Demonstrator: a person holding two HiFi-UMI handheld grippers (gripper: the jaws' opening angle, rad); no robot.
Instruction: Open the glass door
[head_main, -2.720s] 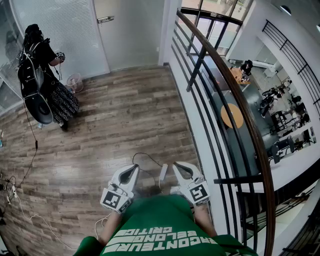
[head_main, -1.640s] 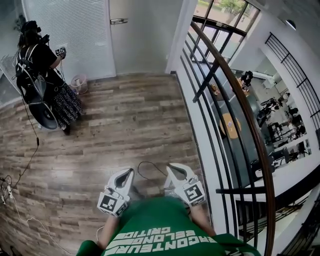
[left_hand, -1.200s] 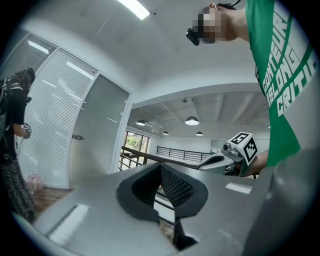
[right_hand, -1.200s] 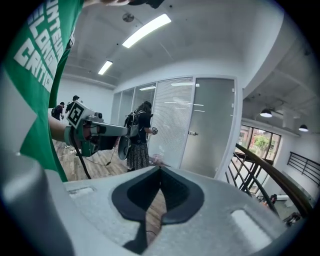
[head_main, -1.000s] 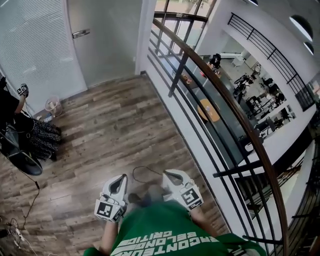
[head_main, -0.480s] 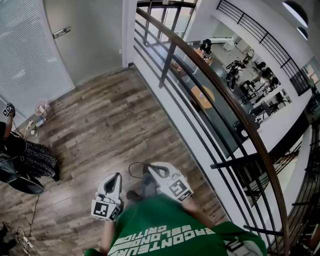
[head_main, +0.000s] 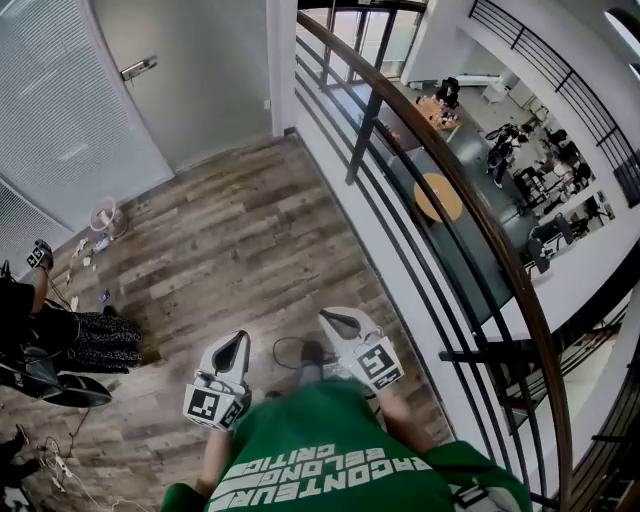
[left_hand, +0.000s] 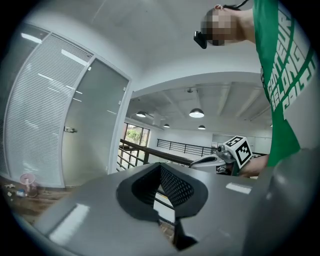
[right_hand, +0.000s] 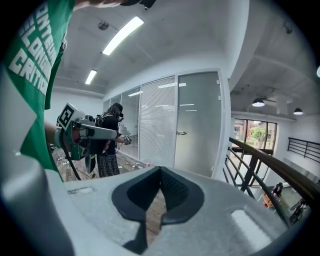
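The frosted glass door (head_main: 205, 90) stands shut at the far end of the wooden floor, with a metal handle (head_main: 138, 68) on its left edge. It also shows in the left gripper view as the door (left_hand: 92, 130) and in the right gripper view as the door (right_hand: 197, 125) with its handle (right_hand: 181, 133). My left gripper (head_main: 240, 336) and right gripper (head_main: 328, 316) are held side by side in front of my green shirt, far short of the door. Both are shut with nothing between them, as seen on the left gripper (left_hand: 160, 166) and right gripper (right_hand: 160, 170).
A dark railing (head_main: 450, 190) runs along the right, with a drop to a lower floor beyond it. A person in dark clothes (head_main: 40, 340) stands at the left by the blinds wall (head_main: 50, 120). A small pink thing (head_main: 103, 215) and a cable (head_main: 285, 350) lie on the floor.
The view has swung and moved along the railing. The other person has slid to the left edge. Both grippers stayed shut in front of my body.
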